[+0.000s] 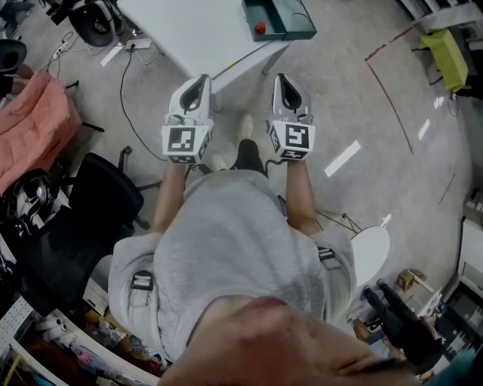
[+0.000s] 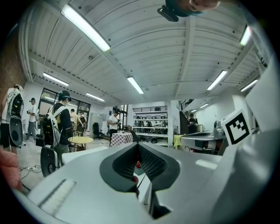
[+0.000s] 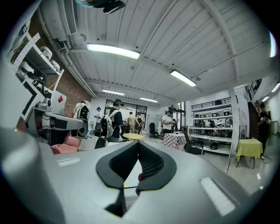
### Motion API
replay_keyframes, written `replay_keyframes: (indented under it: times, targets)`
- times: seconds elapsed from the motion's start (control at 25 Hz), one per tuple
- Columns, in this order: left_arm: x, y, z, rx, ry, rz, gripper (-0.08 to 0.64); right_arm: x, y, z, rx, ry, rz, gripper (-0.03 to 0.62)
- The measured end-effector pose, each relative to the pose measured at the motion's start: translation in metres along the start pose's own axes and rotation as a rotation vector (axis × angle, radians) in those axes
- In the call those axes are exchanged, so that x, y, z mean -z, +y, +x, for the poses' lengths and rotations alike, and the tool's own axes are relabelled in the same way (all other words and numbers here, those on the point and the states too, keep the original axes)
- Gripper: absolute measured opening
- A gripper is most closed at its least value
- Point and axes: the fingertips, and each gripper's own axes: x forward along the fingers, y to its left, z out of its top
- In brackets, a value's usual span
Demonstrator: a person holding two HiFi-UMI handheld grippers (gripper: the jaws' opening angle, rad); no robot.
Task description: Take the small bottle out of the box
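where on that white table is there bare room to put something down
The white table is bare left of the green box, down to its near edge. Crowded: the cables on the floor at its left, and the black chair.

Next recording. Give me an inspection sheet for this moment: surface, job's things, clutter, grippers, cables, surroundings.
Surface: white table, ahead of the person.
Job's things: green box open at the table's corner, red item inside; bottle not identifiable.
Clutter: pink cloth and black chair on the person's left.
Grippers: left gripper and right gripper both shut, empty, level, short of the table.
Cables: cables trailing on the floor beside the table.
Surroundings: red floor line; people standing in the background.
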Motion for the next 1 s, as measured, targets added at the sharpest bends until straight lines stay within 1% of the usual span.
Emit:
replay_keyframes:
  times: [0.16,0.56,0.8,1.0]
  targets:
    - [0.001,0.008,0.025,-0.003,0.012,0.000,0.011,0.002,-0.010,0.025,-0.006,0.006,0.001,0.003]
    - [0.014,0.027,0.122,-0.017,0.064,-0.016,0.012,0.018,-0.066,0.110,-0.027,0.061,0.009,0.003]
    - [0.034,0.039,0.173,-0.024,0.098,-0.040,0.011,0.041,-0.085,0.165,-0.070,0.110,0.020,0.003]
    - [0.060,0.051,0.208,-0.053,0.150,-0.066,0.011,0.065,-0.098,0.205,-0.099,0.150,0.036,0.003]
